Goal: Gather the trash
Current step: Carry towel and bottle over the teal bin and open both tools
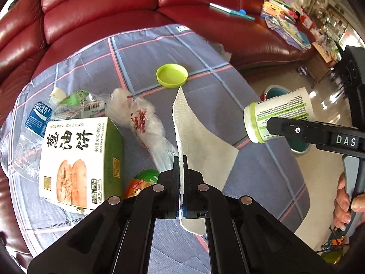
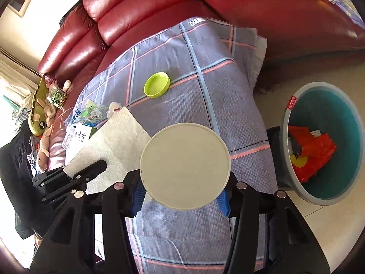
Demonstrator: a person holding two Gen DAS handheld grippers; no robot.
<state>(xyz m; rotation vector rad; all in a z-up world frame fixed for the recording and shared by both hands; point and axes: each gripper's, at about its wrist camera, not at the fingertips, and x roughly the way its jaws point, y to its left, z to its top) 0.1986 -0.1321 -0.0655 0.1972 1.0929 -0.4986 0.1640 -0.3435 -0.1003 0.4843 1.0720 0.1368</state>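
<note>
Left wrist view: left tongs point(image 1: 181, 159) are clamped on a paper towel point(image 1: 200, 137). Lots left on the checked cloth point(image 1: 262, 178) over the red sofa point(image 1: 102, 11): green lid point(image 1: 172, 75), box point(image 1: 79, 162), bottle point(image 1: 38, 116), plastic bag point(image 1: 141, 118). Right tongs point(image 1: 273, 125) carry a white jar point(image 1: 278, 114) off the edge.

Right wrist view: right tongs point(image 2: 182, 189) grip the jar point(image 2: 184, 166), bottom facing the camera. The bin point(image 2: 296, 189) sits on the tiled floor just right, with red wrappers point(image 2: 314, 153) already in it, so I'd say it's partway done.
</note>
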